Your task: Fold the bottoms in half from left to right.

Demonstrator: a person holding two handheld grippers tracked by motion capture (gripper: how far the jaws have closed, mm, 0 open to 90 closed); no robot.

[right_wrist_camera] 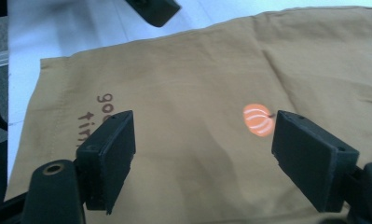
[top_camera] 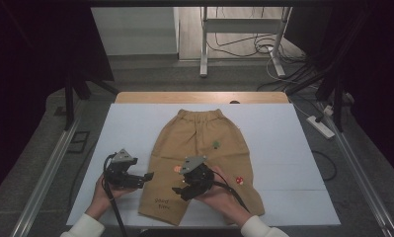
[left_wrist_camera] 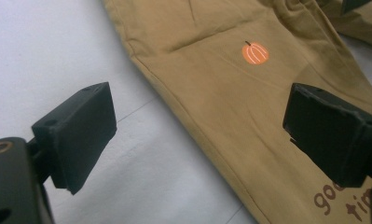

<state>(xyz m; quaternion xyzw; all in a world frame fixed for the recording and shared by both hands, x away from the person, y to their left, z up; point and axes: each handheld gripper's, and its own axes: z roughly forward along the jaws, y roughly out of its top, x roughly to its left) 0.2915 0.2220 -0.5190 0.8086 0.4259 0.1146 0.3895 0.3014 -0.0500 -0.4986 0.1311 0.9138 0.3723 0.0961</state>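
Tan child's trousers (top_camera: 199, 143) lie flat on a white mat (top_camera: 283, 148), waistband at the far side. They carry an orange pumpkin print (top_camera: 177, 169), a green tree (top_camera: 216, 144), a red mushroom (top_camera: 239, 180) and brown lettering (top_camera: 161, 203). My left gripper (top_camera: 144, 178) is open beside the left leg's outer edge, over the mat. In the left gripper view its jaws (left_wrist_camera: 197, 116) straddle that leg's seam (left_wrist_camera: 183, 107). My right gripper (top_camera: 180, 191) hovers open over the left leg. The right gripper view has the pumpkin (right_wrist_camera: 257, 119) between its jaws (right_wrist_camera: 202, 130).
A wooden table edge (top_camera: 199, 97) runs behind the mat. A power strip (top_camera: 321, 127) and cables lie on the floor at the right. Metal rails flank the table, and a stand's legs (top_camera: 203, 49) rise at the back.
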